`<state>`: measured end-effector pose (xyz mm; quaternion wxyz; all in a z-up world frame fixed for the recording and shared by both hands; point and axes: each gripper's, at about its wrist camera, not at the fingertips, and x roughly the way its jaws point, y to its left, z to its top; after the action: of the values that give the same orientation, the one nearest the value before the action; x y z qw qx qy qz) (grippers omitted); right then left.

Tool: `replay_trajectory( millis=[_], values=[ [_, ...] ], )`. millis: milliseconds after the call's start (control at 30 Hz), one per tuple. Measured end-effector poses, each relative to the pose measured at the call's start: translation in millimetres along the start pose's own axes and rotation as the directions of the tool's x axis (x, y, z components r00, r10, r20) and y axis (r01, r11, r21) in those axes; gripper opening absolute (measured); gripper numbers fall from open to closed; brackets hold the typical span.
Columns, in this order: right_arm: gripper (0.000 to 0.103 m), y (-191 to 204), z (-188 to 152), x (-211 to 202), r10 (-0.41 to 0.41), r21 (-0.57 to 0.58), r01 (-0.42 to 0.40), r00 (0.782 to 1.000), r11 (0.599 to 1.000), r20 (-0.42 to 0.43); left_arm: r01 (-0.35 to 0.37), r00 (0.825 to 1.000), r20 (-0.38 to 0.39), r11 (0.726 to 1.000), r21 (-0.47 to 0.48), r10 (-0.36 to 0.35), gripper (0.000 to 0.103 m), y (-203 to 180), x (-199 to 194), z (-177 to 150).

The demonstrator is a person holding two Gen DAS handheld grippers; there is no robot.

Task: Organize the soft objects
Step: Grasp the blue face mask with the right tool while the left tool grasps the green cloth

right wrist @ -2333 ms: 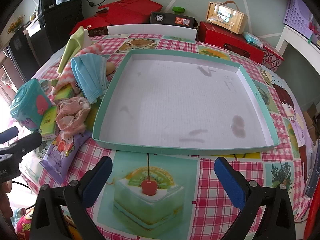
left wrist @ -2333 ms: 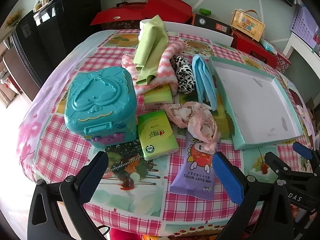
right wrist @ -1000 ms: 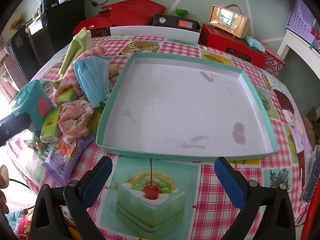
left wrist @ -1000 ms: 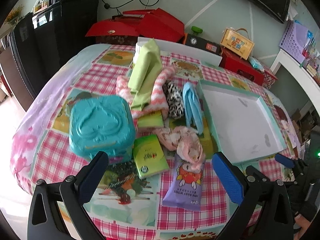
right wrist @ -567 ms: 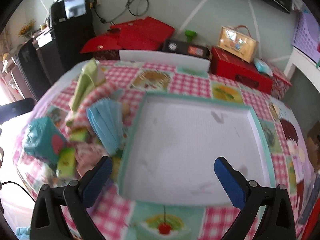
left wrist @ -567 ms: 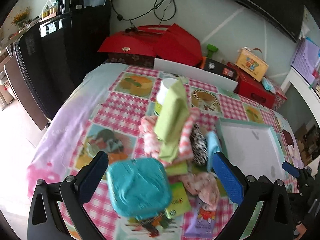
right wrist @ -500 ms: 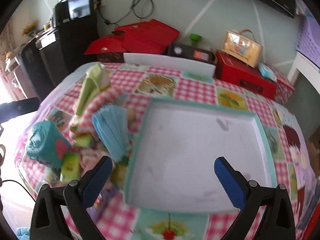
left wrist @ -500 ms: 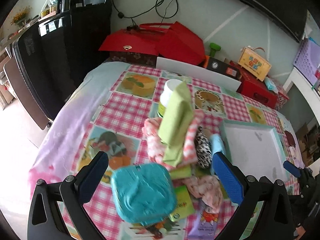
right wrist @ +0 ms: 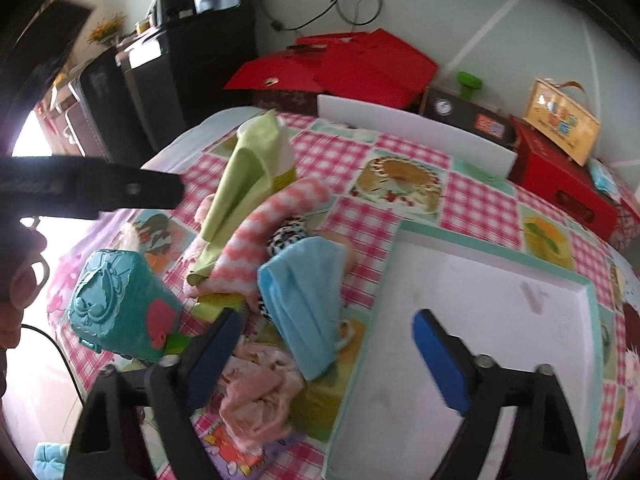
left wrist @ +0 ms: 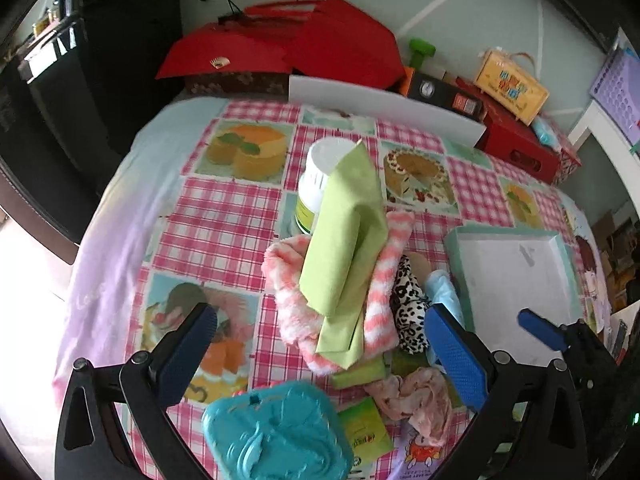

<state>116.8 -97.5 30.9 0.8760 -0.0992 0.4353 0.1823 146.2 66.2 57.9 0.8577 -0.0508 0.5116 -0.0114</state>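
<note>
A pile of soft things lies on the checked table: a green cloth (left wrist: 347, 236) draped over a pink-and-white striped sock (left wrist: 378, 300), a leopard-print piece (left wrist: 408, 312), a blue face mask (right wrist: 312, 304) and a crumpled pink cloth (right wrist: 260, 396). An empty teal-rimmed tray (right wrist: 496, 344) sits to the right of the pile. My left gripper (left wrist: 320, 344) is open and empty, held above the green cloth and sock. My right gripper (right wrist: 328, 348) is open and empty, above the blue mask and the tray's left rim.
A teal plastic case (left wrist: 276, 432) stands at the near left. Green tissue packs (left wrist: 364, 432), a purple wipes pack (right wrist: 248, 456) and a white jar (left wrist: 320, 184) surround the pile. Red boxes (left wrist: 304, 52) and a black cabinet (right wrist: 200, 48) stand behind the table.
Both grippers rose and pulled back from the table, then came forward again. The left now hangs over the green cloth; the right swung left from the tray toward the blue mask.
</note>
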Motion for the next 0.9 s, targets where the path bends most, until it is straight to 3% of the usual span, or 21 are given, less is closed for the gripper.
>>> replay_trajectory(
  millis=[133, 300, 400, 500, 567, 667, 767, 900],
  values=[
    [0.081, 3.8, 5.0, 15.2, 0.027, -0.001, -0.028, 1.0, 1.0, -0.015, 0.016, 0.999, -0.039, 1.0, -0.022, -0.017, 0.103, -3.3, 19.1, 10.7],
    [0.07, 2.2, 10.2, 32.2, 0.044, 0.015, -0.044, 0.998, 0.999, -0.033, -0.008, 0.997, -0.078, 0.999, -0.05, 0.004, 0.099, -4.4, 41.6, 21.5],
    [0.058, 0.5, 10.7, 40.2, 0.051, 0.016, -0.051, 0.998, 0.999, -0.043, 0.002, 0.995, -0.1, 0.997, -0.072, -0.009, 0.086, -3.2, 53.5, 25.9],
    [0.054, -3.8, 10.6, 47.3, 0.067, 0.032, -0.065, 0.996, 0.997, -0.052, 0.021, 0.993, -0.115, 0.995, -0.099, -0.032, 0.07, -0.7, 62.7, 28.1],
    [0.044, -5.9, 10.2, 50.3, 0.087, 0.041, -0.085, 0.995, 0.996, -0.054, 0.037, 0.991, -0.121, 0.993, -0.113, -0.051, 0.055, 0.1, 68.6, 28.1],
    [0.037, -5.5, 8.8, 52.9, 0.109, 0.047, -0.106, 0.992, 0.993, -0.058, 0.063, 0.987, -0.136, 0.989, -0.134, -0.081, 0.035, 0.8, 75.8, 26.0],
    [0.027, -4.6, 7.4, 55.0, 0.128, 0.053, -0.125, 0.99, 0.991, -0.062, 0.079, 0.986, -0.135, 0.987, -0.139, -0.098, 0.02, -0.1, 78.7, 24.7],
    [0.02, -3.9, 6.0, 54.0, 0.14, 0.059, -0.136, 0.989, 0.989, -0.057, 0.092, 0.987, -0.118, 0.986, -0.139, -0.109, 0.011, -2.0, 75.8, 24.6]
  ],
)
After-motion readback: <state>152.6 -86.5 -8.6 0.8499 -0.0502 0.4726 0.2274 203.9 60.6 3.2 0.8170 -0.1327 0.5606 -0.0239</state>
